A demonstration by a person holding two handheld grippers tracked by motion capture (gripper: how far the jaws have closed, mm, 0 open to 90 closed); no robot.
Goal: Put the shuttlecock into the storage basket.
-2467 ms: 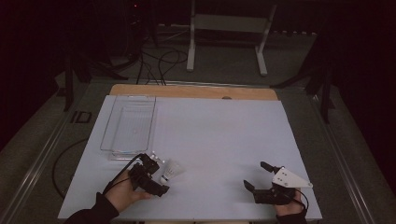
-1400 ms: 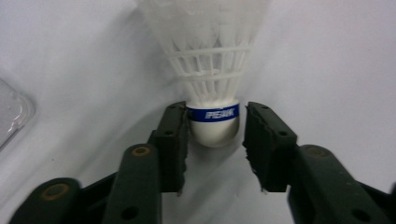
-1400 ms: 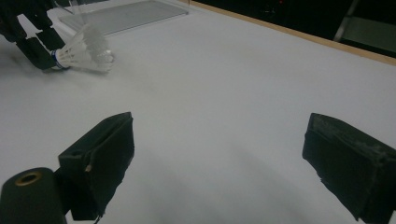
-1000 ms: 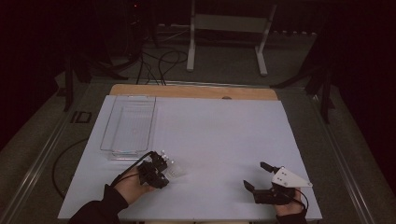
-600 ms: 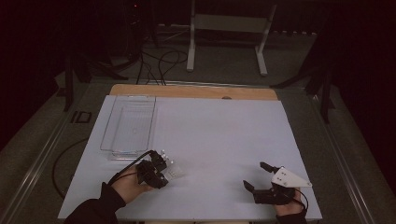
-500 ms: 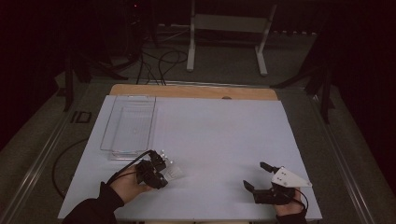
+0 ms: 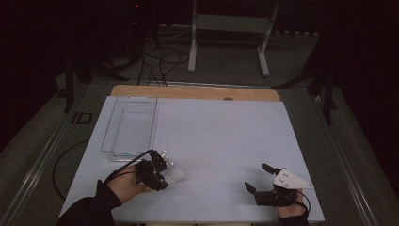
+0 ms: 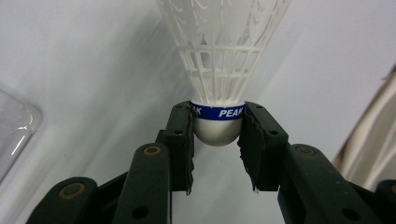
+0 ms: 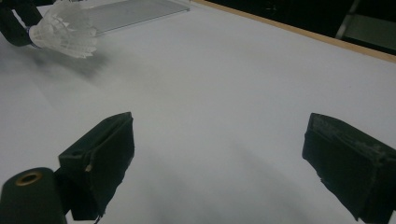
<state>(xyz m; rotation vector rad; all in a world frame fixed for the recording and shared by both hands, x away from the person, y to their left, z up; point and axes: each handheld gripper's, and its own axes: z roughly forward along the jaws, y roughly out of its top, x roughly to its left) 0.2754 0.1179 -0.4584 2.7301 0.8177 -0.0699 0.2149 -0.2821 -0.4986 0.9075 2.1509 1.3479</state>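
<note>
A white plastic shuttlecock point(image 8: 219, 70) with a blue-banded cork is pinched at its cork by the left gripper point(image 8: 216, 140), near the table's front left, just short of the clear plastic tray point(image 7: 129, 125). The grip is best kept on the cork, since the skirt would probably crush. The right gripper point(image 9: 219, 158) is held spread and empty. The skirt's rim is cut off in the left gripper view

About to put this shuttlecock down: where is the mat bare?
Bare white mat lies between the clear tray and the right gripper, up to the wooden edge. Crowded at near left, where the left gripper grips the shuttlecock beside the tray.
</note>
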